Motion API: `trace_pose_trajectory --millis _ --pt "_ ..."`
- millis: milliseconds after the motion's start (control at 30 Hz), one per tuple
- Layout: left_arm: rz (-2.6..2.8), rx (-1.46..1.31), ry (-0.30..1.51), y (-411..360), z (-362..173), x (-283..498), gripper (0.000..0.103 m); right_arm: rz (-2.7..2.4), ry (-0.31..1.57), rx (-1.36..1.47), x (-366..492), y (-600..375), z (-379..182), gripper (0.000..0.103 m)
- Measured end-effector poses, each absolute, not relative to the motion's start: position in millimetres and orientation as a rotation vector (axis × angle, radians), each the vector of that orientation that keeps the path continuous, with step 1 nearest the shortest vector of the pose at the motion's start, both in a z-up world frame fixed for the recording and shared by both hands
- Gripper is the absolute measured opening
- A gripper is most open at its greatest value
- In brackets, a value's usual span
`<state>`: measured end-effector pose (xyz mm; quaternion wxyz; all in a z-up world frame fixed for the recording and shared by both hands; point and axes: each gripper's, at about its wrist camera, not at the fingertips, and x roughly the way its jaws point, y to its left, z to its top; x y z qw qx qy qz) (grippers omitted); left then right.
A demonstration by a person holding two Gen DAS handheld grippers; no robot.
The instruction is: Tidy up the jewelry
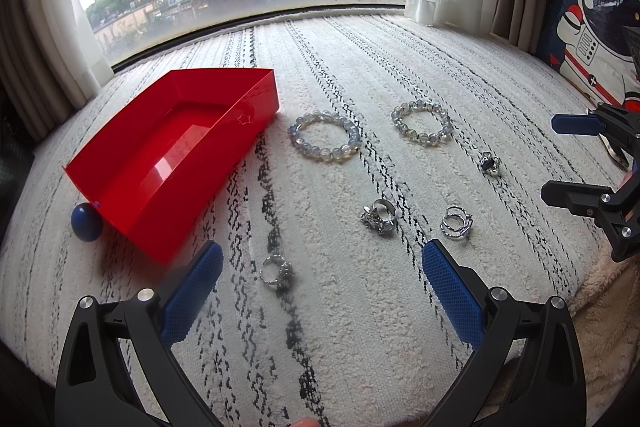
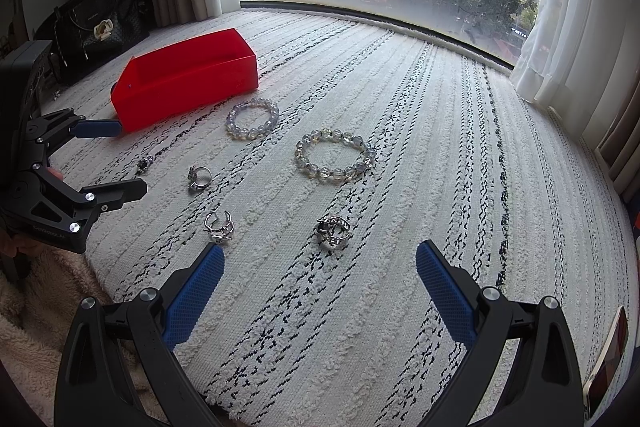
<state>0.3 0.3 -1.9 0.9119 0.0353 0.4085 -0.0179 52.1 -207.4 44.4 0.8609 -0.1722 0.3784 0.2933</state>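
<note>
Both grippers, left [image 1: 320, 279] and right [image 2: 318, 279], wide open, holding nothing. Rings [image 1: 378, 217] and bracelets [image 1: 325, 135] loose on rug [image 1: 360, 327], red box [image 1: 172, 155] empty. Best to pinch nearest ring [image 1: 278, 273] low, squeezing gently

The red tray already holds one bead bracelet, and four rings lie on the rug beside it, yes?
Not quite. The red tray holds nothing: the left wrist view shows its bare floor. Both bead bracelets lie on the rug outside it. The four rings are on the rug, as you say.
</note>
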Motion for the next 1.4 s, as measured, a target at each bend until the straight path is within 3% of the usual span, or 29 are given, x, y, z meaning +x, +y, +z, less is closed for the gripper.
trace_pose_trajectory --millis 567,1400 --pt "-0.071 0.115 0.865 -15 -8 9 0.096 0.614 0.798 -0.351 54 -209 44 0.095" --pt "0.028 -0.039 1.021 15 -34 35 0.096 0.633 0.795 -0.338 52 -210 46 0.095"
